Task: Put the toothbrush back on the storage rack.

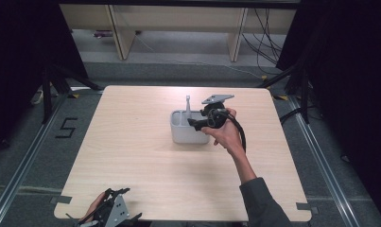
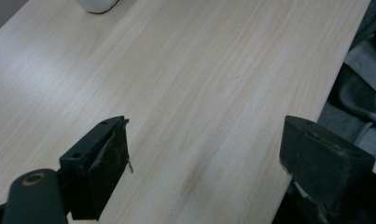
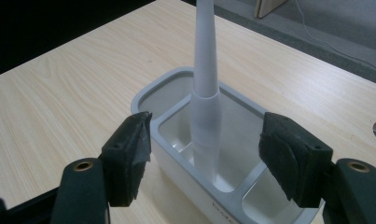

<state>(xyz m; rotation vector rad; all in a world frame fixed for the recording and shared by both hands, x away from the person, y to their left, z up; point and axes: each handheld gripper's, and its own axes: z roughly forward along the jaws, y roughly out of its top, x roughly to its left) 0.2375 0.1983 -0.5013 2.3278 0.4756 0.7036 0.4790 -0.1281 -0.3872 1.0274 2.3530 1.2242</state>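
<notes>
Your right gripper hangs, jaws wide and empty, astride the white utensil upright in the grey caddy mid-frame; next, I'd judge, close squarely on its handle.

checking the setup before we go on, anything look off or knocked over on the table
Nothing stands out. The white tool stands upright in one compartment of the grey caddy, which sits squarely on the table. The right gripper is open before it.
</notes>
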